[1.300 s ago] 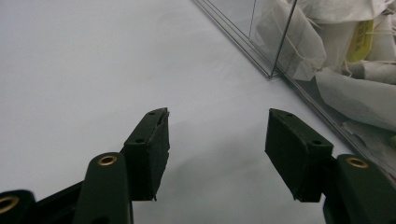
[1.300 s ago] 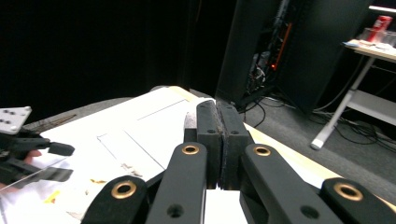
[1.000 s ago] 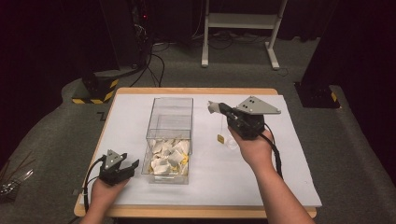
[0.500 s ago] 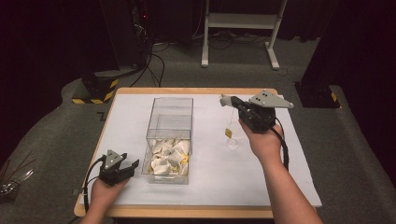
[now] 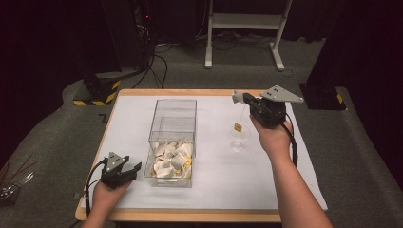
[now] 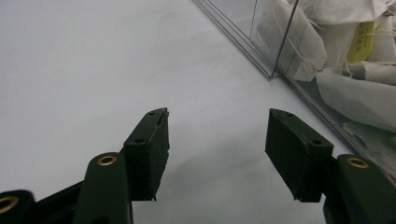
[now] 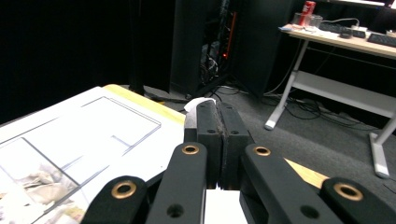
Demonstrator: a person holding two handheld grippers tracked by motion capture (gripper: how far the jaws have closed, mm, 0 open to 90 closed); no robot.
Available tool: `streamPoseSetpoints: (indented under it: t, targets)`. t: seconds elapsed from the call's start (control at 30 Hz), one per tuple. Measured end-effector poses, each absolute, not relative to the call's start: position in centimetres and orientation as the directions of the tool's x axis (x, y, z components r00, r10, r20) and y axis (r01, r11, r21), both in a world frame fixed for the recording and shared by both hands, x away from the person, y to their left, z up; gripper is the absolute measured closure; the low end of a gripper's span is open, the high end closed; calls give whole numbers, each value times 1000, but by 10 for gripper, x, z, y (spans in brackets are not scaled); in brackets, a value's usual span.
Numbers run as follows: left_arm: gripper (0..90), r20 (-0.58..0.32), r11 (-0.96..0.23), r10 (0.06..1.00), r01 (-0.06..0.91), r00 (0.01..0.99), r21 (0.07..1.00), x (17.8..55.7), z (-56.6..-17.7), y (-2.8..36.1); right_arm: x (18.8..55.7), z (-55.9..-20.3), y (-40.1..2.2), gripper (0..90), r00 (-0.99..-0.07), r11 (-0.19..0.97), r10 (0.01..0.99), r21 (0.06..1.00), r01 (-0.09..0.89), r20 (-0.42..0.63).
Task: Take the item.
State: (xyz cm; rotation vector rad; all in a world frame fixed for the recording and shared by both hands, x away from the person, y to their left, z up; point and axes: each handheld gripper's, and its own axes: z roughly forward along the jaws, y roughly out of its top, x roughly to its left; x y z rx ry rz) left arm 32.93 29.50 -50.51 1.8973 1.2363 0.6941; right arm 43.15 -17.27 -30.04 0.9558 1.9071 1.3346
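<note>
Work in hand: a tea bag is lifted out of the clear box and is judged to be on its way to the small clear cup on the right half of the desk.
Done so far: one tea bag is taken up and is held in the air above the desk, toward the far right corner; its string hangs down, with the yellow tag just above the cup.
Left to do: the bag is not yet lowered into the cup, and a heap of tea bags remains in the near end of the box.
Box: it is set near the middle of the desk, long side running from the near edge to the far edge; the far half looks bare.
Right gripper: its fingers are pressed fully together, and a white corner of the bag's paper is pinched between the tips, as the right gripper view shows.
Left gripper: it is rested near the near left corner of the desk, just beside the box.
Left fingers: they are held about half apart; nothing is between them, and nothing is touched by the pads as far as can be seen.
Cup: it is seen only faintly, apart from the box, and whether anything is in it cannot be told.
</note>
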Motion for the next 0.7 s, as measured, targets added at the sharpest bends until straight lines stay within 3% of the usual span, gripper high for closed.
streamPoseSetpoints:
  t: [0.7]
  targets:
    - [399, 38, -248, 922, 511, 386, 823, 329, -505, 294, 437, -309, -184, 892, -524, 230, 849, 942, 243, -72]
